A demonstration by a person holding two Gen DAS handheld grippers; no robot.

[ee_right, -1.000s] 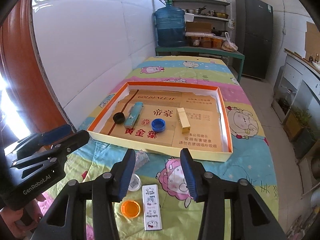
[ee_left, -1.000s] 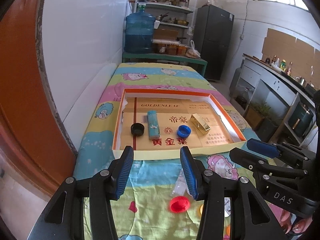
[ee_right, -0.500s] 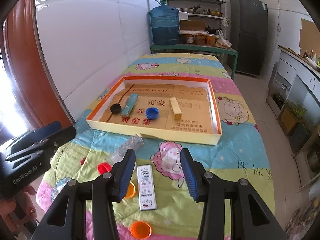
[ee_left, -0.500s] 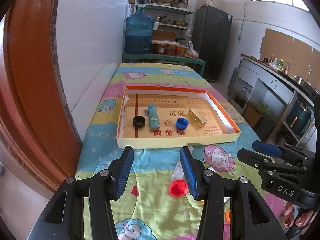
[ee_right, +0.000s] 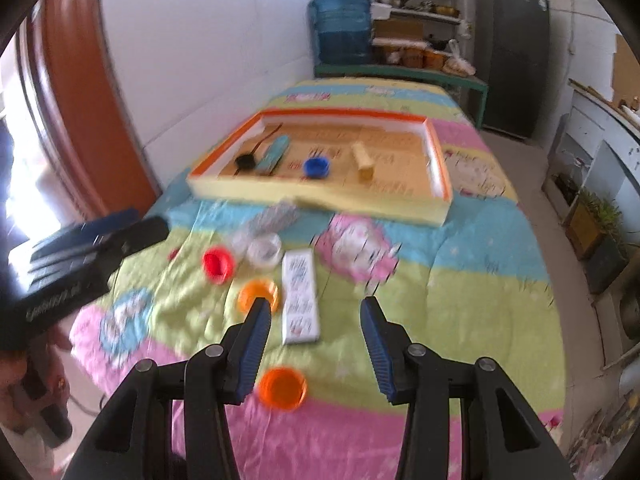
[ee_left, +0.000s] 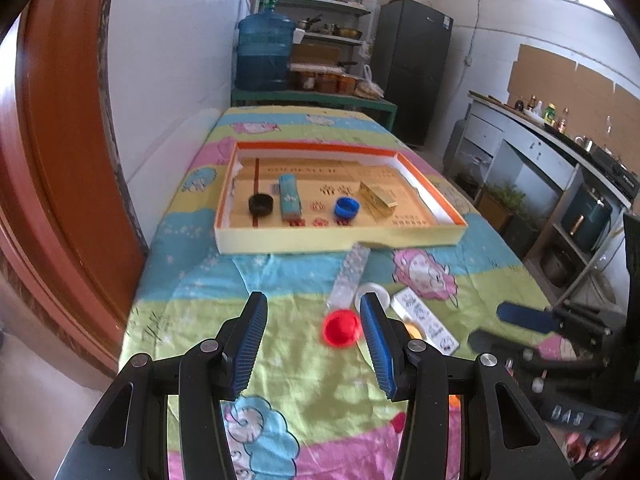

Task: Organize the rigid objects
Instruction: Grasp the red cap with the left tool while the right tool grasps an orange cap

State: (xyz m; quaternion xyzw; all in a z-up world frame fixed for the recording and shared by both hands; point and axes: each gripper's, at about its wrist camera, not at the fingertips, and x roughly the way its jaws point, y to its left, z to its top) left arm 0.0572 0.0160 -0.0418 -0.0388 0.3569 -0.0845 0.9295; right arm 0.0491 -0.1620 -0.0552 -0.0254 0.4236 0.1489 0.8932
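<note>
The left wrist view shows the left gripper (ee_left: 313, 334), jaws apart with nothing between them, above the quilt-covered tabletop (ee_left: 192, 304); the red cap (ee_left: 342, 327) lies just inside its right jaw at 1 o'clock, and the right gripper (ee_left: 520, 326) shows at 3 o'clock. Only the right wrist view shows two orange caps, one (ee_right: 259, 295) at 11 o'clock beside the white card (ee_right: 300, 296), the other (ee_right: 282, 388) at 7 o'clock near the quilt's near edge. The right gripper's jaws are open and empty too. The shallow orange-rimmed tray (ee_left: 336, 242) sits at 12 o'clock holding a black cap (ee_left: 261, 205), a teal pack (ee_left: 289, 199), a blue cap (ee_left: 347, 207) and a gold box (ee_left: 378, 199). A clear tube (ee_left: 351, 276) touches its front wall. Bare quilt lies open at 2 o'clock in the right view.
</note>
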